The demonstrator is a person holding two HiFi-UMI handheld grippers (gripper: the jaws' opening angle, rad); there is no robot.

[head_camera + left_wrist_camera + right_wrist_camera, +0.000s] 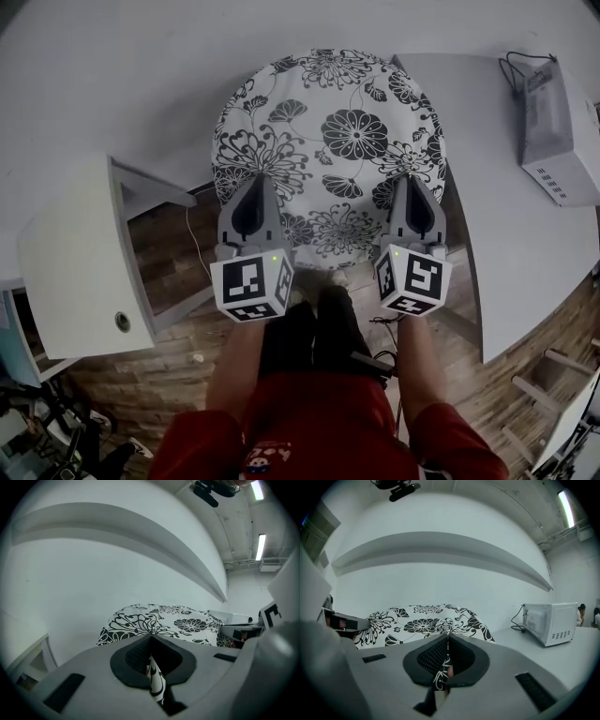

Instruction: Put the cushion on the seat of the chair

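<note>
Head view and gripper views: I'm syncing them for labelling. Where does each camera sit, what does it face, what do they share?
Head view: on the person's head, looking steeply down on the cushion, left gripper, right gripper and their legs.
Left gripper view: on the left gripper, looking along its jaws, shut on the cushion's edge.
Right gripper view: on the right gripper, likewise; microwave at right.
Shared: all show the cushion.

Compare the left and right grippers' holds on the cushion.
The left gripper pinches the cushion at its near left edge; the right gripper pinches its near right edge. The left gripper hangs beside the white cabinet; the right gripper hangs beside the table with the microwave. Shared: both are shut on a fold of fabric and point forward.
</note>
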